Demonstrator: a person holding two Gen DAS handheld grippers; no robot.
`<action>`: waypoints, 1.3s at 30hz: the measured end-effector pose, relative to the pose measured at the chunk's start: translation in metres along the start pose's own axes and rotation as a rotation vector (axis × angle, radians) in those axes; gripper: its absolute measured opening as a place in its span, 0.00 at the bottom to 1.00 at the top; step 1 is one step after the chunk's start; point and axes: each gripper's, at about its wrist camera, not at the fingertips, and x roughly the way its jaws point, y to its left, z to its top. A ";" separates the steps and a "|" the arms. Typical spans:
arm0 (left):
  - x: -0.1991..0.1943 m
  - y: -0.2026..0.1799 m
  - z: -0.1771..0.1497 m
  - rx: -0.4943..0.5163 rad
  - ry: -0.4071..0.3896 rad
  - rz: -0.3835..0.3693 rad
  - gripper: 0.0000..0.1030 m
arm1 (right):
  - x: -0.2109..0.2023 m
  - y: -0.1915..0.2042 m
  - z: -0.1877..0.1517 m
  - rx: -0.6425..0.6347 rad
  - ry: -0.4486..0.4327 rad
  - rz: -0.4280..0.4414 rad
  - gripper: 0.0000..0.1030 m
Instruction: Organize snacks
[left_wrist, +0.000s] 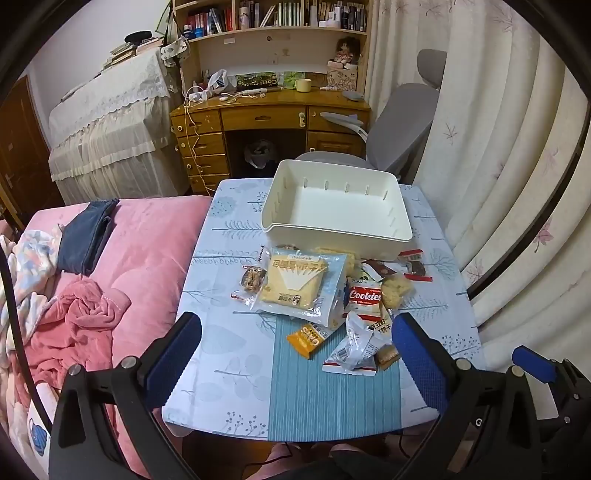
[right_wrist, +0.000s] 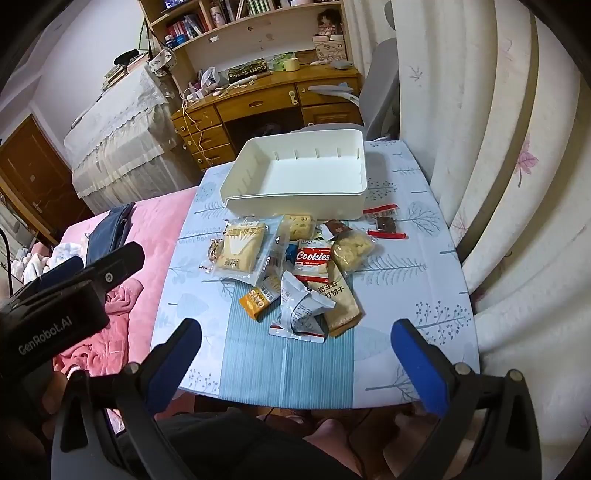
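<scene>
A white plastic bin (left_wrist: 400, 230) (right_wrist: 295, 205) stands empty at the far end of the small table. In front of it lies a pile of snack packets: a large clear bag of pale cake (left_wrist: 295, 286) (right_wrist: 243, 251), a red and white Cookies packet (left_wrist: 364, 297) (right_wrist: 313, 258), an orange oat bar (left_wrist: 309, 338) (right_wrist: 258, 299), a crumpled silver wrapper (left_wrist: 352, 349) (right_wrist: 301, 310), a tan cracker packet (right_wrist: 341, 304) and a dark red-ended snack (right_wrist: 386, 223). My left gripper (left_wrist: 295, 354) hovers open over the near table. My right gripper (right_wrist: 295, 354) is open too, holding nothing.
The table (left_wrist: 229, 354) has a pale blue leaf-pattern cloth. A bed with a pink blanket (left_wrist: 129, 266) lies along its left side. Curtains (left_wrist: 517, 166) hang on the right. A grey chair (left_wrist: 399, 125) and wooden desk (left_wrist: 266, 118) stand beyond the bin. A person's legs (right_wrist: 325, 435) show below.
</scene>
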 end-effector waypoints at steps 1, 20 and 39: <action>0.000 0.000 0.000 0.000 0.000 -0.002 0.99 | 0.000 -0.001 0.000 0.000 0.000 0.000 1.00; 0.005 -0.016 -0.009 -0.075 0.010 -0.003 0.99 | 0.003 -0.019 0.001 -0.007 0.004 0.025 1.00; 0.001 -0.035 -0.026 -0.080 0.032 0.026 0.99 | 0.003 -0.048 -0.004 -0.045 0.016 0.098 1.00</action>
